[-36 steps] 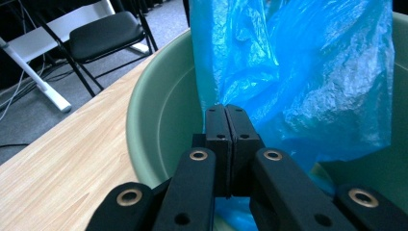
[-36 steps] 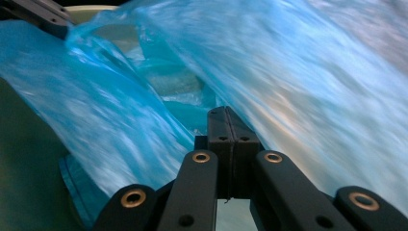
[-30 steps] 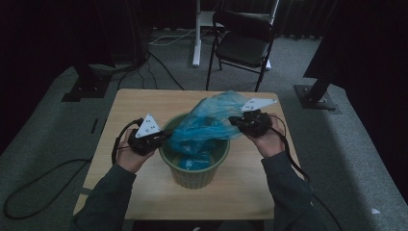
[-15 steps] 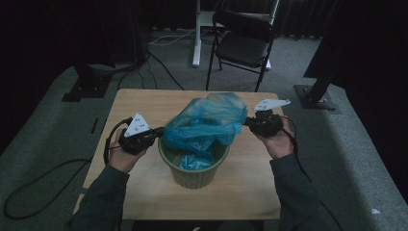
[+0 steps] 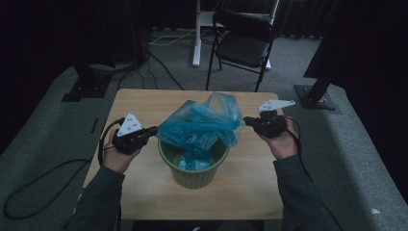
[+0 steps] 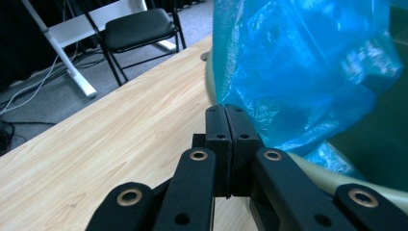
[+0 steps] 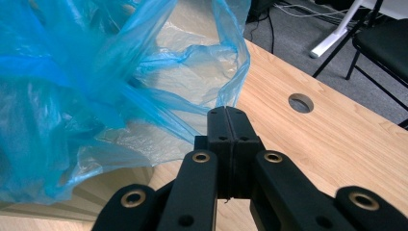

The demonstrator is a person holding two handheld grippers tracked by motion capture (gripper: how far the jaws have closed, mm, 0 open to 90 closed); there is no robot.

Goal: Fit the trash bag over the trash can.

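A green bin (image 5: pixel 192 173) stands in the middle of the wooden table (image 5: pixel 144 103), with a blue plastic bag (image 5: pixel 197 125) bunched over its mouth. My left gripper (image 5: pixel 155 130) is at the bag's left edge, my right gripper (image 5: pixel 246 120) at its right edge, and the film is stretched between them. In the left gripper view the jaws (image 6: pixel 225 113) are pressed together against the blue bag (image 6: pixel 308 62), above the bin's rim (image 6: pixel 308 166). In the right gripper view the shut jaws (image 7: pixel 225 115) pinch a fold of the bag (image 7: pixel 72 96).
A black folding chair (image 5: pixel 243 45) and a white desk leg (image 5: pixel 196 33) stand beyond the table's far edge. Cables and dark stand bases (image 5: pixel 84 86) lie on the grey carpet. The tabletop has a round hole (image 7: pixel 300 102).
Both hands have moved outward from the bin, left hand leftward and right hand rightward. The bag is pulled wider across the bin's mouth.
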